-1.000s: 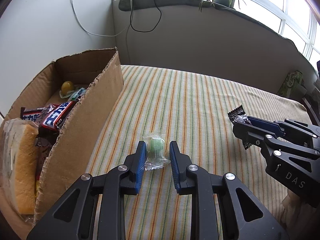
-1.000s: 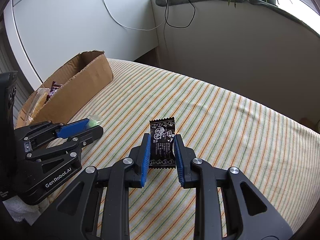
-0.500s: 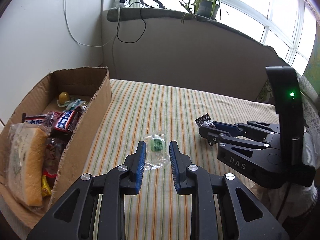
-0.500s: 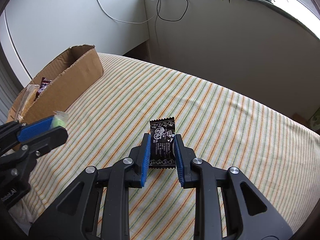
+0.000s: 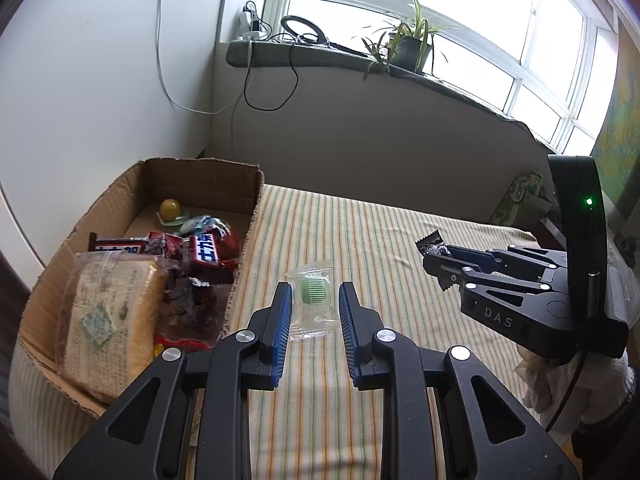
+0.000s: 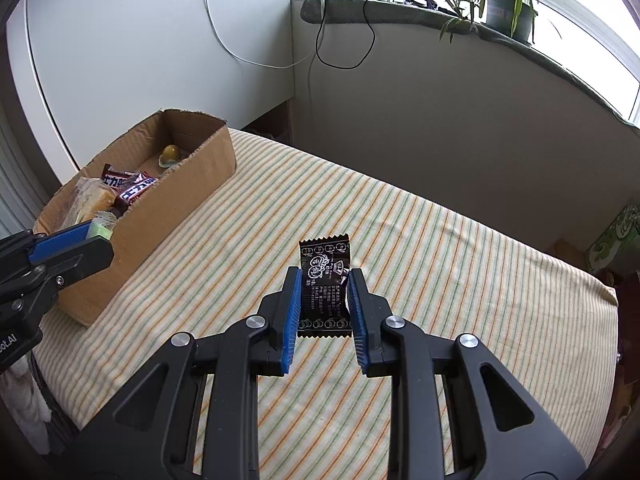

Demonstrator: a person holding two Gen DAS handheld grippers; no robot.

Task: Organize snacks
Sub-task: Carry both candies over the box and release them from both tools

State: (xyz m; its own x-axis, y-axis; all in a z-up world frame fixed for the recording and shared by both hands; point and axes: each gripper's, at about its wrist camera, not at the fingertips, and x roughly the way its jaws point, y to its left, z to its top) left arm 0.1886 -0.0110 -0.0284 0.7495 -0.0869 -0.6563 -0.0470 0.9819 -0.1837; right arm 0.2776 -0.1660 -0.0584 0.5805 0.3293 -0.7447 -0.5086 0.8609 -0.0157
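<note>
My left gripper (image 5: 315, 294) is shut on a clear packet with a green sweet (image 5: 311, 300) and holds it above the striped cloth, just right of the cardboard box (image 5: 244, 256). My right gripper (image 6: 324, 280) is shut on a black snack packet (image 6: 325, 288) and holds it up over the middle of the cloth. The right gripper also shows in the left wrist view (image 5: 436, 260), to the right. The left gripper shows at the left edge of the right wrist view (image 6: 90, 240), close to the box (image 6: 180, 200). The box holds several wrapped snacks, a cake slice (image 5: 112, 312) and a yellow sweet (image 5: 170, 208).
The striped cloth (image 6: 440, 280) covers a table that ends at a grey wall behind. A window ledge with a potted plant (image 5: 408, 46) and cables runs above. A green box (image 6: 612, 240) sits past the far right edge.
Both grippers have risen with their packets. The left gripper has drawn back and turned, so more of the box's inside shows. The right gripper has moved closer to the left one.
</note>
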